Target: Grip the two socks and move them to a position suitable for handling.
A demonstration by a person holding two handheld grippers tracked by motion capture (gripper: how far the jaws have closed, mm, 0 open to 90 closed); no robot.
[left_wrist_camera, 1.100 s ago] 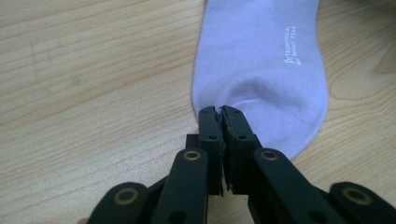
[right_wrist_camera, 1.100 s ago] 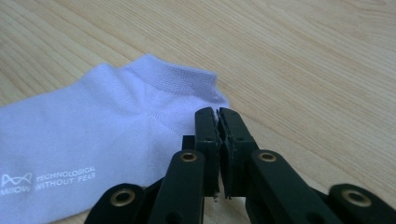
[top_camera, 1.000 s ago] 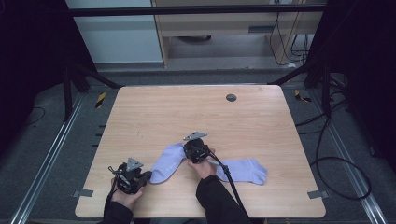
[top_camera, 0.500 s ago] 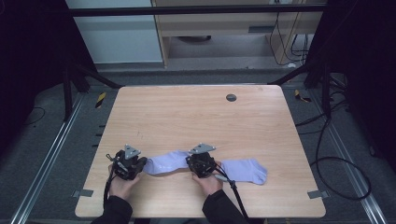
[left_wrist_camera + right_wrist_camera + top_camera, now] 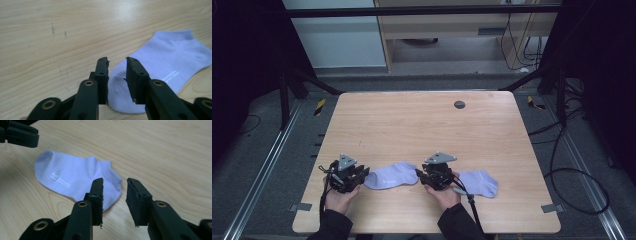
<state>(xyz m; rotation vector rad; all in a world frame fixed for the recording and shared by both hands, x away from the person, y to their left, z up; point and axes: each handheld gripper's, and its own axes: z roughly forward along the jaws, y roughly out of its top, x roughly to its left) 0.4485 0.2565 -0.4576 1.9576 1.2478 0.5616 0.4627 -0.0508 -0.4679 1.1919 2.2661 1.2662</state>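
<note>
High view: a light wooden surface [image 5: 427,135] is seen from above. In the lower middle of the frame a pale lilac ankle sock [image 5: 389,176] is laid flat between the two grippers. The left gripper [image 5: 361,175] is placed at the sock's left end, the right gripper [image 5: 419,176] at its right end. A second pale lilac sock [image 5: 479,182] is laid to the right of the right hand. A small dark round grommet [image 5: 459,104] is set in the upper part of the surface.

Left gripper view: the black jaws are stood apart, having just been opening; the sock's rounded toe end [image 5: 160,65] is seen behind and through the gap, lower right of centre, flat on the surface and unpinched.

Right gripper view: the jaws are likewise parted, having just been opening. The sock [image 5: 72,180], marked with small white lettering, is spread flat left of centre, its cuff edge beside the left jaw. The other gripper [image 5: 18,133] is seen in the upper left corner.
</note>
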